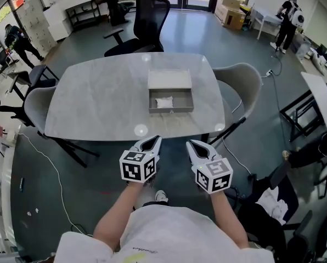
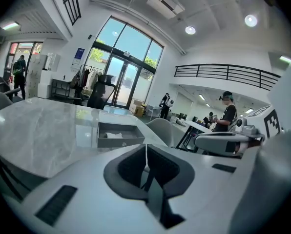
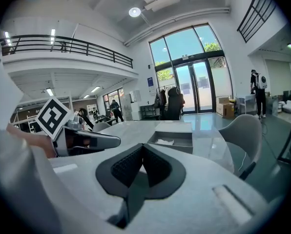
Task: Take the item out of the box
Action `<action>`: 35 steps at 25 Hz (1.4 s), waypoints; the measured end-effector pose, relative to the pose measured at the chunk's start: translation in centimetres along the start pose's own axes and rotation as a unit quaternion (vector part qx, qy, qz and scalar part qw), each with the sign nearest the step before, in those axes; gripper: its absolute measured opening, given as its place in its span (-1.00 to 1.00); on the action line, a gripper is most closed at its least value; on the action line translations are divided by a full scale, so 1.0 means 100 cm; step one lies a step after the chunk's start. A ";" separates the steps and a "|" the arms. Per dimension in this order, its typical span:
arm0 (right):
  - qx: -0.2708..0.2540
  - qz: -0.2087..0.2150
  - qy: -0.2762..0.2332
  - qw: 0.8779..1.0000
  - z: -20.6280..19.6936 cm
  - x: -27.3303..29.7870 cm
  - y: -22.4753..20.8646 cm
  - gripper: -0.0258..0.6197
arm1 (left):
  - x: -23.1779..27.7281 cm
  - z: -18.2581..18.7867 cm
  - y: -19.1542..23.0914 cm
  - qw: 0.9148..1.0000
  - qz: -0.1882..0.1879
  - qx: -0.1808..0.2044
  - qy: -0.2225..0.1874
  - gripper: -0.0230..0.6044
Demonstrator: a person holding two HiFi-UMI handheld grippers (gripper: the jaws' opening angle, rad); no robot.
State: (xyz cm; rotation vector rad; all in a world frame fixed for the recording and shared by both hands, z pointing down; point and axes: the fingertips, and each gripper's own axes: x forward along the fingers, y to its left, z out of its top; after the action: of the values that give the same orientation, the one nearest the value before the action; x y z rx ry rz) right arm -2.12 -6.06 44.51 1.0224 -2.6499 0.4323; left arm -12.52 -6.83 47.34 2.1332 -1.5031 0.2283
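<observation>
An open grey box (image 1: 170,101) sits mid-table, its lid (image 1: 169,79) lying flat just behind it. Inside lies a small white crumpled item (image 1: 164,102). The same box (image 2: 117,135) shows in the left gripper view and again, as the box (image 3: 175,142), in the right gripper view. Both grippers hover side by side in front of the table's near edge, well short of the box. The left gripper (image 1: 154,141) is shut and holds nothing. The right gripper (image 1: 191,144) is likewise shut and empty.
The grey marble table (image 1: 97,103) has grey chairs at its left (image 1: 37,106) and right (image 1: 246,84), and a black office chair (image 1: 144,21) behind. People stand at the room's far edges. A black frame (image 1: 303,114) stands to the right.
</observation>
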 end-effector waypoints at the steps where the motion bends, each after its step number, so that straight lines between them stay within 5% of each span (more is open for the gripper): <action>1: -0.001 -0.003 0.000 1.000 0.002 0.005 0.000 -0.91 | 0.002 0.003 0.005 1.000 -0.003 0.000 0.000 -0.87; 17: -0.009 -0.016 -0.003 1.000 0.025 0.063 0.008 -0.91 | 0.018 0.025 0.062 1.000 -0.029 0.007 0.003 -0.87; 26: 0.006 -0.015 -0.008 1.000 0.024 0.083 -0.013 -0.91 | 0.049 0.039 0.068 0.997 -0.040 0.065 0.030 -0.87; 35: 0.010 0.005 -0.010 1.000 0.035 0.117 -0.055 -0.91 | 0.108 0.056 0.061 0.983 -0.069 0.155 0.074 -0.87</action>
State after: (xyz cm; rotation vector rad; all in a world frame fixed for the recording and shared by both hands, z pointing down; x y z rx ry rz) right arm -7.19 -18.31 46.41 1.0255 -2.6740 0.4534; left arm -14.96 -20.14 49.03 2.3899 -1.2960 0.5921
